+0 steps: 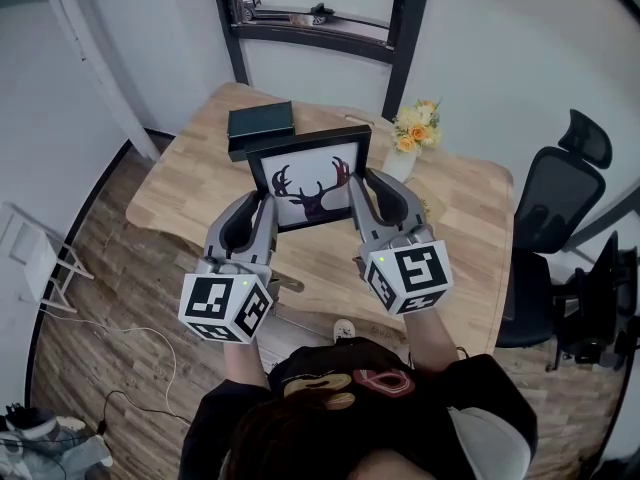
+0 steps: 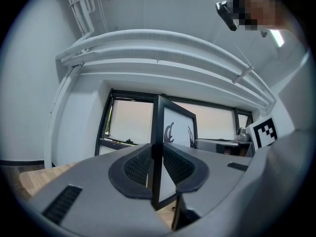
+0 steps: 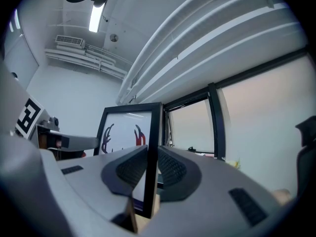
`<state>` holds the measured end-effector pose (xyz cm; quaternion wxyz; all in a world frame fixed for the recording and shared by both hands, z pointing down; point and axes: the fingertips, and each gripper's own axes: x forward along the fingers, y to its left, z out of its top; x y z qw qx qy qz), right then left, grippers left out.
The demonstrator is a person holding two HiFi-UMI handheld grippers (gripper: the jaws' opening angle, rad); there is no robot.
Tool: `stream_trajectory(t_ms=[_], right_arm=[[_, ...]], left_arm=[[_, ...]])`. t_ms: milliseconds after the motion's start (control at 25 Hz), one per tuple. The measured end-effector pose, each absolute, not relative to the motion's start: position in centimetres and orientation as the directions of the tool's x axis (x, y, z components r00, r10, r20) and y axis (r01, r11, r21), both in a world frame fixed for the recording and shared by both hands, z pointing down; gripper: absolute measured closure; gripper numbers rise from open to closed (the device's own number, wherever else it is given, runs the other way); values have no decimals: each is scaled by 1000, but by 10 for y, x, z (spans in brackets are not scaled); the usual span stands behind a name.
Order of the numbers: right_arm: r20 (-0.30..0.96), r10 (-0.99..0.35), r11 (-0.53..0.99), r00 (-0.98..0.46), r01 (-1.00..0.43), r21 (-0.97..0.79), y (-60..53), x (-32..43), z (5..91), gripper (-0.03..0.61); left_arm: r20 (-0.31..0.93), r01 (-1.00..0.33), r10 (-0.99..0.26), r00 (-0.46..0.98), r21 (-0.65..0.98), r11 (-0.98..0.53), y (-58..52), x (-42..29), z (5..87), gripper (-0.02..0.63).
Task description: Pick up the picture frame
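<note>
Head view shows the picture frame (image 1: 310, 183) standing upright between our two hands over the far half of the wooden table (image 1: 190, 193), its deer-antler print facing us. The left gripper (image 1: 257, 200) is clenched on the frame's left edge and the right gripper (image 1: 362, 186) on its right edge. In the left gripper view the pads (image 2: 140, 166) press flat on both faces of the black edge of the frame (image 2: 175, 127), and the right gripper view shows the same pinch on the other side (image 3: 126, 132). We cannot tell whether the bottom edge is already clear of the table.

To do the lift well, we judge that both hands should rise together and at the same pace, so the frame does not twist between the two grips. The grip should be firm without bending the thin border. Both pinches sit low on the sides, so the top could tip; holding the grippers level should prevent that.

A dark box (image 1: 261, 124) lies on the table just behind the frame, and a small vase of yellow flowers (image 1: 417, 128) stands near its right corner, so a straight upward path looks safest.

The table has a pale wood top with rounded edges. Around it are a plank floor (image 1: 110, 298), white walls, a black-framed window (image 1: 320, 18) and a black office chair (image 1: 555, 218) to the right.
</note>
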<state>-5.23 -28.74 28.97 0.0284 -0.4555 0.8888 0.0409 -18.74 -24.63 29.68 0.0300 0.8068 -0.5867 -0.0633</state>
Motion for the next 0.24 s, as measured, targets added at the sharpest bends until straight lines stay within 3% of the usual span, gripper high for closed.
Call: stream_trajectory(t_ms=[240], right_arm=[[-86,-807,583,-585,-811,45,-295,-50,291,506]], left_arm=[[-59,-941,-949,310,120,-315,-253,-185,298,532]])
